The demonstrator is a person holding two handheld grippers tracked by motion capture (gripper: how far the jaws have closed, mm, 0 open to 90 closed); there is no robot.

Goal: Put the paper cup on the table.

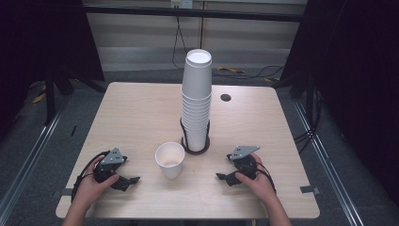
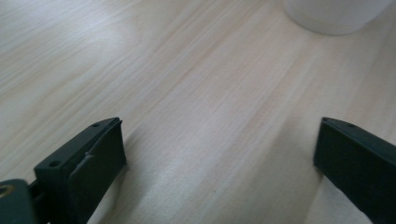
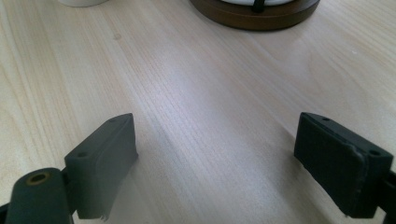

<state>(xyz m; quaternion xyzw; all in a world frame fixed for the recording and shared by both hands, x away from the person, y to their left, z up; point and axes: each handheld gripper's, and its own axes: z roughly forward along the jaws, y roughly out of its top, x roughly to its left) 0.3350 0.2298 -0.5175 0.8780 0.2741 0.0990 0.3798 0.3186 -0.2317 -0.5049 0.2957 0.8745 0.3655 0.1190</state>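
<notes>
A tall stack of white paper cups [image 1: 196, 101] stands in a round dark wooden holder [image 1: 195, 147] at the table's middle. One single white cup [image 1: 170, 159] stands upright just left of it. My left gripper [image 1: 134, 180] rests low on the table to the left of the single cup, jaws wide apart with bare wood between them. In the left gripper view [image 2: 219, 135] the cup's base [image 2: 334, 16] shows ahead at the upper right. My right gripper [image 1: 220, 177] lies right of the cup, open and holding nothing [image 3: 215, 135], facing the holder's base [image 3: 254, 14].
The light wooden table [image 1: 141, 108] has a small dark round hole [image 1: 226, 97] behind the stack. A strip of tape [image 1: 308, 189] marks the right front edge. Dark frames and cables stand beyond the far edge.
</notes>
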